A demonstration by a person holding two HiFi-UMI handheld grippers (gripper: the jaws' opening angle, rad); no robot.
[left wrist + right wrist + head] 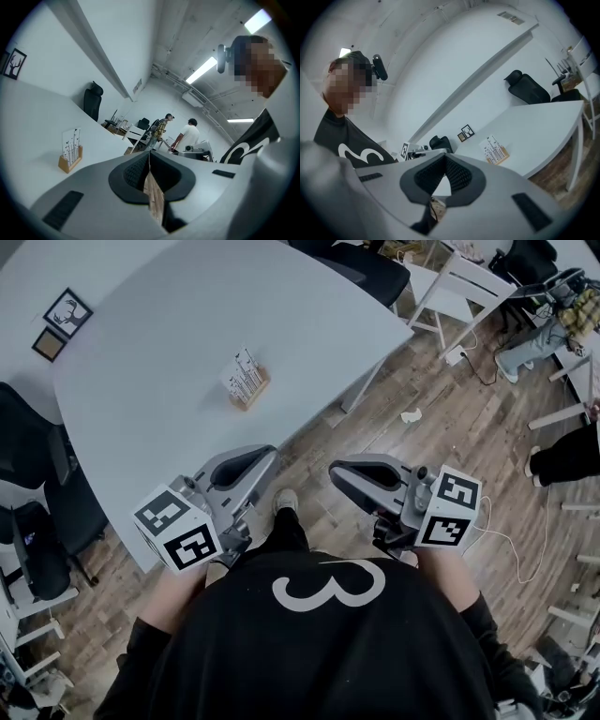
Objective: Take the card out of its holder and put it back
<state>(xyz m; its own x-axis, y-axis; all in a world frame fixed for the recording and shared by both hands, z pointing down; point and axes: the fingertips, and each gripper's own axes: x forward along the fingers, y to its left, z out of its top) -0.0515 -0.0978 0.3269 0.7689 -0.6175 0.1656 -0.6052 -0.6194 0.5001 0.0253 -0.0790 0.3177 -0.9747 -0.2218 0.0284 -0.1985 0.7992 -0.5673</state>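
Note:
A white card (241, 371) printed with thin dark stems stands upright in a small wooden holder (251, 392) near the middle of the white table (150, 362). Both grippers are held close to my body, short of the table's near edge and well back from the holder. My left gripper (270, 453) is shut with nothing between its jaws, and my right gripper (334, 469) is shut and empty too. In the left gripper view the card (71, 139) and holder (70, 162) sit far left of the shut left gripper (149, 157). In the right gripper view the card (491, 146) lies right of the shut right gripper (444, 159).
Two small framed pictures (58, 322) lie at the table's far left. Black office chairs (37, 512) stand on the left, a white chair (459, 287) beyond the table's right corner. Cables (506, 540) run over the wooden floor. Two people (178, 133) stand far off.

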